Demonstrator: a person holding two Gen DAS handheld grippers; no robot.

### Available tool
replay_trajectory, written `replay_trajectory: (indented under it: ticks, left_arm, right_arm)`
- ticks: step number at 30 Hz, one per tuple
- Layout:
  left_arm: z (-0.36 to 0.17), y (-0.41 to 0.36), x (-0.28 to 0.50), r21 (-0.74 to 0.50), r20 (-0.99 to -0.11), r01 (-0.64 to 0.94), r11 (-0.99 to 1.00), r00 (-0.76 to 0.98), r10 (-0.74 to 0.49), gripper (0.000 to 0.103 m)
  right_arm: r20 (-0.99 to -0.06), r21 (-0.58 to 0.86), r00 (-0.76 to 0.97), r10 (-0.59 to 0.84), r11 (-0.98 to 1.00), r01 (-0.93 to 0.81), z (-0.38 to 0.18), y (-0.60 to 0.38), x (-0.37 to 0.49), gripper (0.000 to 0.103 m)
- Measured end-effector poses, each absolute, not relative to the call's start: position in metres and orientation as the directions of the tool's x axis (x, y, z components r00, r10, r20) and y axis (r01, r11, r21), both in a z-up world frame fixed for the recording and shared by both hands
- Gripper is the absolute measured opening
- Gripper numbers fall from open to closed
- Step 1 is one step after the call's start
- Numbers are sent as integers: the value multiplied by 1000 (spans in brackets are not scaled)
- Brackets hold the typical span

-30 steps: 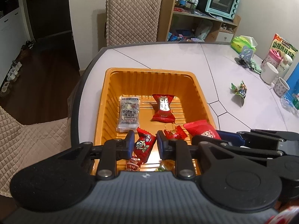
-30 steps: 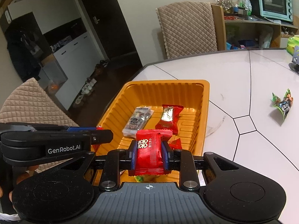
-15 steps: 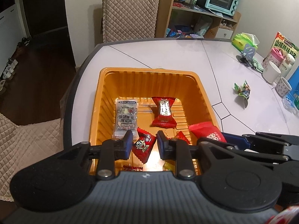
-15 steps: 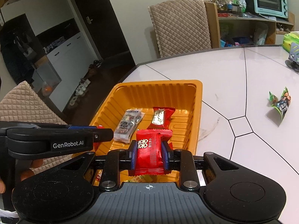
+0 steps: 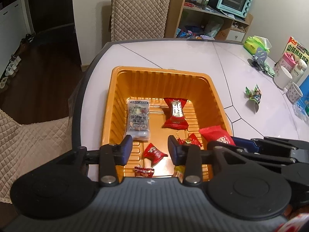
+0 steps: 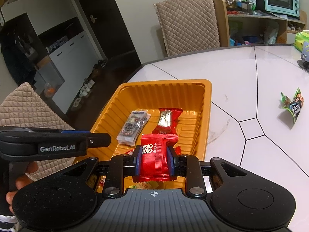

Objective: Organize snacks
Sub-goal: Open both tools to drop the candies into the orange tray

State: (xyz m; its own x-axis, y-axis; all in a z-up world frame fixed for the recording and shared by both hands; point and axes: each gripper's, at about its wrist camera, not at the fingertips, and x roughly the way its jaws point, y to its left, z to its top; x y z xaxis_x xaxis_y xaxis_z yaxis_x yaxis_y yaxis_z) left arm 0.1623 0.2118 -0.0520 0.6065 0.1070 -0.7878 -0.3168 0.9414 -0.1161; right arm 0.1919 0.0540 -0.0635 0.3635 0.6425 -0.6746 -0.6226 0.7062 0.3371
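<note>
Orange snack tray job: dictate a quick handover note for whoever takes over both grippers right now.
Left gripper: jaws have just been opening, nothing pressed between them; the small red candy lies loose on the floor of the orange plastic tray.
Right gripper: shut on a red foil snack packet, held over the tray's near end.
Done: a clear-wrapped grey snack bar, a red and white packet and several small candies are in the tray.
Left: release the held red packet; the green wrapped snack lies out on the white table.
</note>
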Motion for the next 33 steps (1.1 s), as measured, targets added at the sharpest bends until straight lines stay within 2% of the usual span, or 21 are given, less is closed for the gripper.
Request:
replay_trajectory:
  ticks: [19, 20, 22, 23, 24, 33]
  left_arm:
    - [-44, 226, 146, -115, -788, -363, 925, 601, 138, 36]
    - [-44, 226, 146, -115, -788, -366, 924, 600, 140, 37]
    - [-43, 226, 144, -115, -787, -368, 923, 601, 142, 37]
    - [-43, 226, 143, -115, -786, -370, 922, 601, 142, 38]
    - [-42, 226, 141, -116, -786, -372, 921, 601, 144, 38]
    - [-37, 220, 127, -124, -783, -373, 919, 606, 140, 41]
  right_arm:
    - [-642, 340, 356, 679, 668, -662, -65, 80, 197, 28]
    - [-638, 346, 355, 684, 665, -662, -65, 81, 198, 30]
    - [-628, 350, 363, 688, 667, -658, -64, 81, 199, 41]
    - [-622, 350, 371, 690, 668, -656, -63, 81, 199, 52]
    - [-615, 349, 379, 692, 670, -656, -63, 80, 199, 57]
    - [-637, 358, 360, 682, 675, -645, -59, 59, 192, 60]
